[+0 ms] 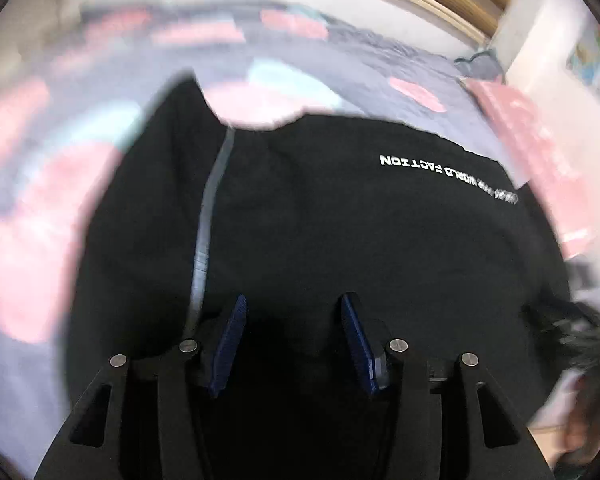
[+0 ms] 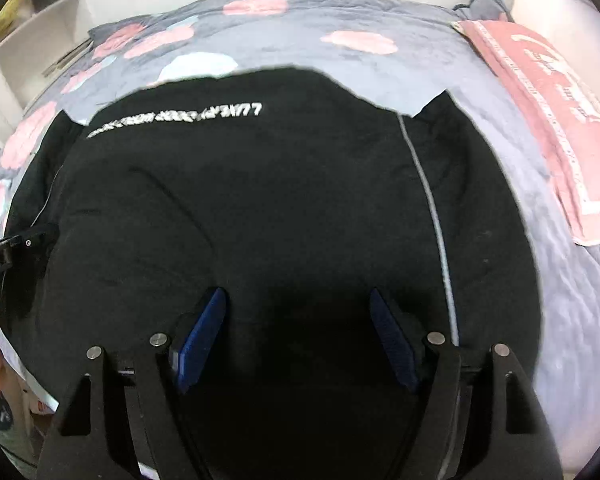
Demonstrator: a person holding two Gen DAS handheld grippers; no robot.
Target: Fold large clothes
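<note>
A black sweatshirt (image 2: pixel 284 200) lies spread on the grey quilt (image 2: pixel 380 64) with pink and pale-blue blotches, likely laid flat so its edges can be found and lifted for folding. White lettering (image 2: pixel 176 120) runs across its far part, and a grey stripe (image 2: pixel 432 200) runs lengthwise down one side. The right gripper (image 2: pixel 296 332) hovers low over the near part of the sweatshirt, its blue pads (image 2: pixel 200 340) apart with only dark cloth between and beneath them, nothing pinched. The left gripper (image 1: pixel 292 336) hangs likewise, pads (image 1: pixel 228 344) apart, just right of the stripe (image 1: pixel 208 216); that view is blurred. A pink pillow (image 2: pixel 548 120) lies beyond the sweatshirt's striped side.
</note>
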